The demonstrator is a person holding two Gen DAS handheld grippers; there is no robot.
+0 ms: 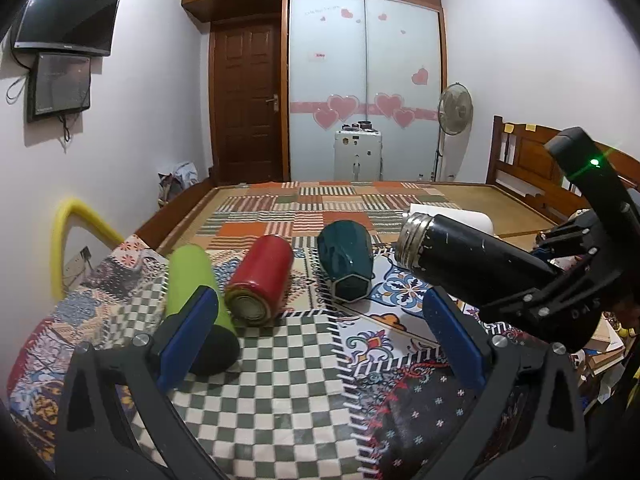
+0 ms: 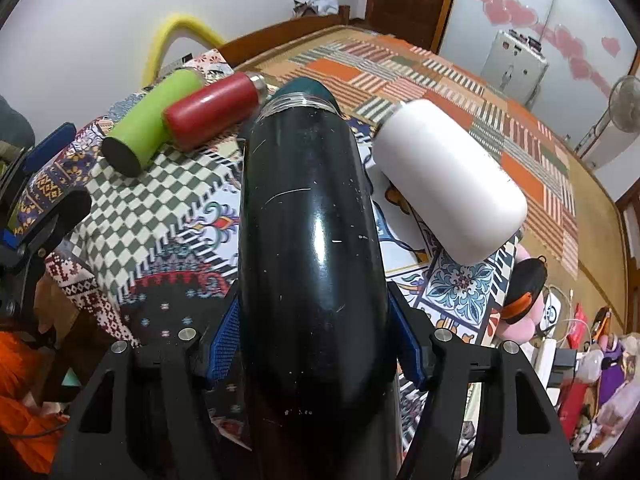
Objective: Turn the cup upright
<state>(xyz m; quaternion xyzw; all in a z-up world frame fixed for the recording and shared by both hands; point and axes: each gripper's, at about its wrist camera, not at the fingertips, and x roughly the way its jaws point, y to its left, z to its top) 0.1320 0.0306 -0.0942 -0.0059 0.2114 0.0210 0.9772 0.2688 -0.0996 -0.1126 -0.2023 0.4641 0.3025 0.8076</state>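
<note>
Four cups lie sideways on the patterned cloth (image 1: 280, 380): green cup (image 1: 191, 280), red cup (image 1: 262, 280), teal cup (image 1: 347, 266), white cup (image 2: 448, 178). Right gripper (image 2: 316, 344) clamps the black cup (image 2: 312, 248), lifted at frame centre, metal neck pointing away. Left gripper (image 1: 320, 328) is wide open, holding nothing, lower centre.

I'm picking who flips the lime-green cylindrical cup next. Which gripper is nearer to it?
Left. The left gripper is open, one blue finger overlapping the lying lime-green cylindrical cup. The right gripper is farther right, clamping the black metal flask.
</note>
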